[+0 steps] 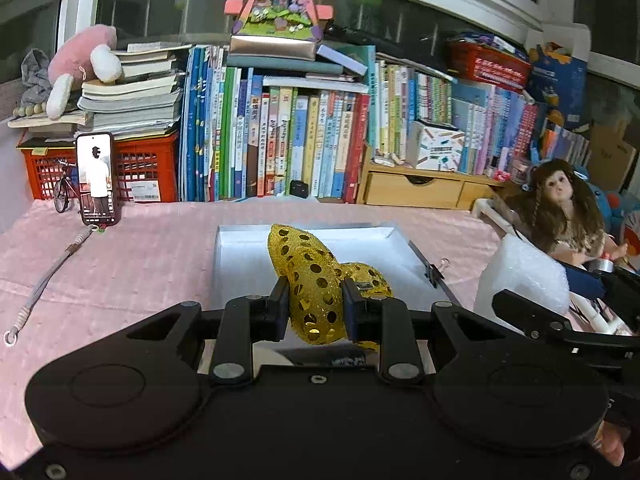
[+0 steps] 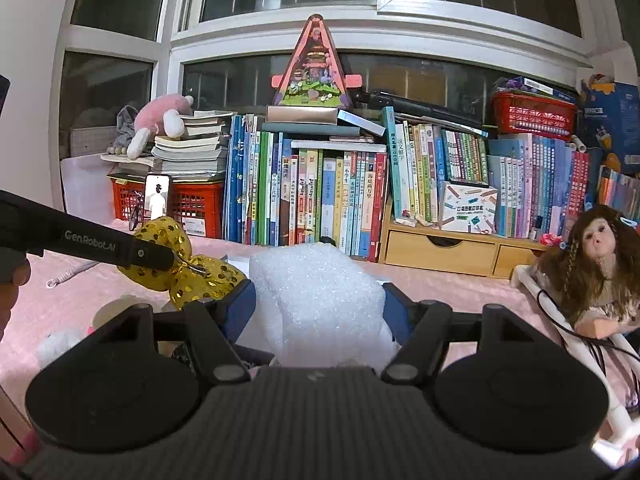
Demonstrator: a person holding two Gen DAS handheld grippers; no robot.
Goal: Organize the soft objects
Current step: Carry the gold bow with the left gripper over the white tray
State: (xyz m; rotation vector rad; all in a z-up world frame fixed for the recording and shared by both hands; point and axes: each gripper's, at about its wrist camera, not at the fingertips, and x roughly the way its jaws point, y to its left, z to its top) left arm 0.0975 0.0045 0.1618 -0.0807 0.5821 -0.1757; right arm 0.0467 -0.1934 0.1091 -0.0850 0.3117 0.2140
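Observation:
My left gripper point(image 1: 315, 300) is shut on a gold sequinned bow point(image 1: 308, 268) and holds it above a white shallow box point(image 1: 236, 256) on the pink tablecloth. The bow also shows in the right wrist view point(image 2: 188, 276), pinched at its knot by the left gripper's fingers point(image 2: 160, 258). My right gripper point(image 2: 318, 300) is shut on a white foam block point(image 2: 316, 300) and holds it up. The foam block shows at the right in the left wrist view point(image 1: 524, 276).
A row of books point(image 1: 300, 140) and red crates point(image 1: 132, 176) line the back. A phone point(image 1: 97, 178) stands at the left with a strap point(image 1: 48, 276) before it. A doll point(image 1: 568, 208) sits at the right. A binder clip point(image 1: 436, 270) lies by the box.

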